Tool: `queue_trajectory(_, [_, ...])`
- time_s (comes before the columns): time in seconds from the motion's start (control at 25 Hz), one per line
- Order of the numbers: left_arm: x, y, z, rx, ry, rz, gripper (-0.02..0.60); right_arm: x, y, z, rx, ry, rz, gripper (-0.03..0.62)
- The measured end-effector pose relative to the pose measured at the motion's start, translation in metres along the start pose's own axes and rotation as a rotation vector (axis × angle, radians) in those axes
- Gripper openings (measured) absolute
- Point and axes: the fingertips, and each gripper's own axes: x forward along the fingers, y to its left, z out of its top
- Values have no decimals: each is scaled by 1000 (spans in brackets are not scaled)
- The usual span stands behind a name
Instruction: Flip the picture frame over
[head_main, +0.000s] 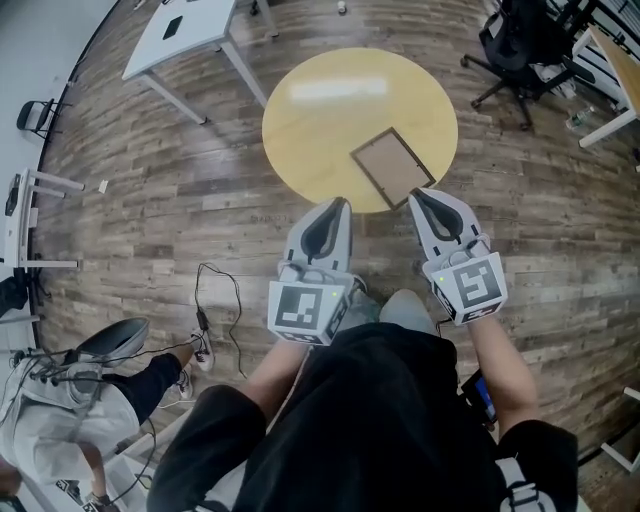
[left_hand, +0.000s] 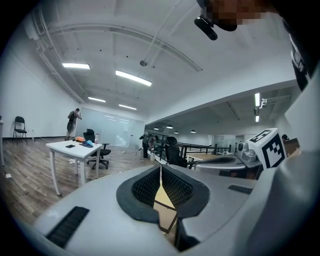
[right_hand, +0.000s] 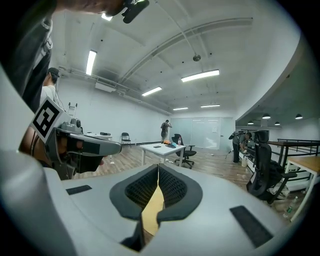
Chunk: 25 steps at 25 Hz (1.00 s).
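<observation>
Thin brown rectangular picture frame (head_main: 392, 167) is lying flat by the round yellow table's (head_main: 310, 120) near edge. Left gripper (head_main: 340, 203) and right gripper (head_main: 418, 195) are hovering short of it, jaws together, empty. Likely light, stiff and fragile, so I'm suggesting pinching one thin edge.

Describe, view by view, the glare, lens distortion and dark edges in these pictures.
Head view: a pale streak of glare lies across the round yellow wooden table, and the brown plank floor bows toward the edges. Left gripper view: black corners ring the picture, and the white ceiling strip lights are blown out. Right gripper view: the same dark ring, with its strip lights glaring.
</observation>
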Motion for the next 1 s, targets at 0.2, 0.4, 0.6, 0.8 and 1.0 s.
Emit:
queue_trajectory(0.2, [26,7,-2,-7,18,-10,29,16,-17,-9,-15,35,1,18])
queue_trajectory(0.4, [54,15,-6,4,29,4,29,34,-34,-25,-25,65,59,18])
queue_trajectory(0.6, [88,25,-8,2,48,42,29,58,-43,-55,-135,158,212,20])
queue_trajectory(0.8, [112,32,-14,-5,68,77,29,78,-40,-130,-276,332,410,21])
queue_trajectory(1.0, [129,47,-26,-13,98,116,29,89,-26,-195,-400,440,584,21])
